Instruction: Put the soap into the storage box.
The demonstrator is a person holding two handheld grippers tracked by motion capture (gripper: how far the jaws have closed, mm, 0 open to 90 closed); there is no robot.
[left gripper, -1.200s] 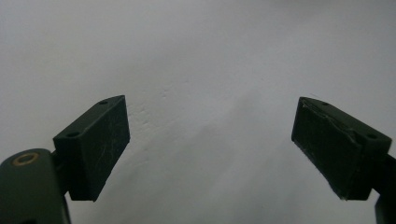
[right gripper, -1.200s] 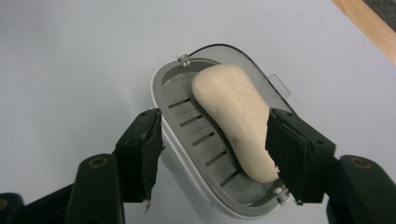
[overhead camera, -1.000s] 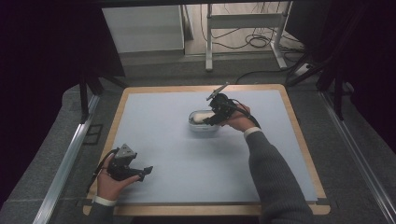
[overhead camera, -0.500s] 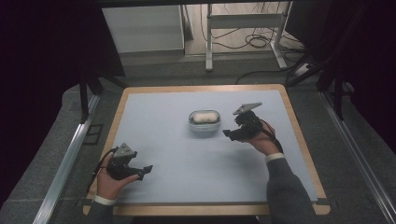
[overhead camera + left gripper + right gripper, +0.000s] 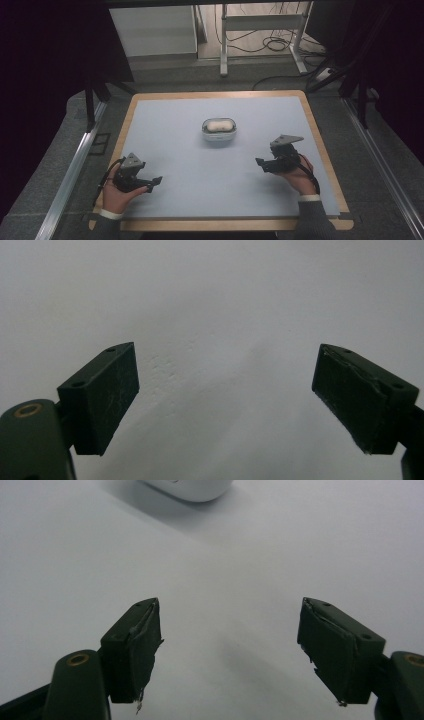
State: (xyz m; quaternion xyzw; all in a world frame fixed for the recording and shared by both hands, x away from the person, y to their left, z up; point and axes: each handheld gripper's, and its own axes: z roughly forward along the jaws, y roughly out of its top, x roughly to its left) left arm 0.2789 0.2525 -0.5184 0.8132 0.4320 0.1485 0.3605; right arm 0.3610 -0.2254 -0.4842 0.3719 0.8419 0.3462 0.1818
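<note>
A small white oval case (image 5: 218, 130) sits mid-worktop (image 5: 165, 120), well apart from both empty, wide-jawed grippers, left gripper (image 5: 156, 181) and right gripper (image 5: 260, 163).

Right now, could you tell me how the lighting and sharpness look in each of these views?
High view: the blue mat is evenly lit, the surroundings fall to near black, and the white container reads soft. Left gripper view: the open left gripper is crisp, casting a faint shadow. Right gripper view: the right gripper is sharp, while the container is cropped with a soft shadow.
</note>
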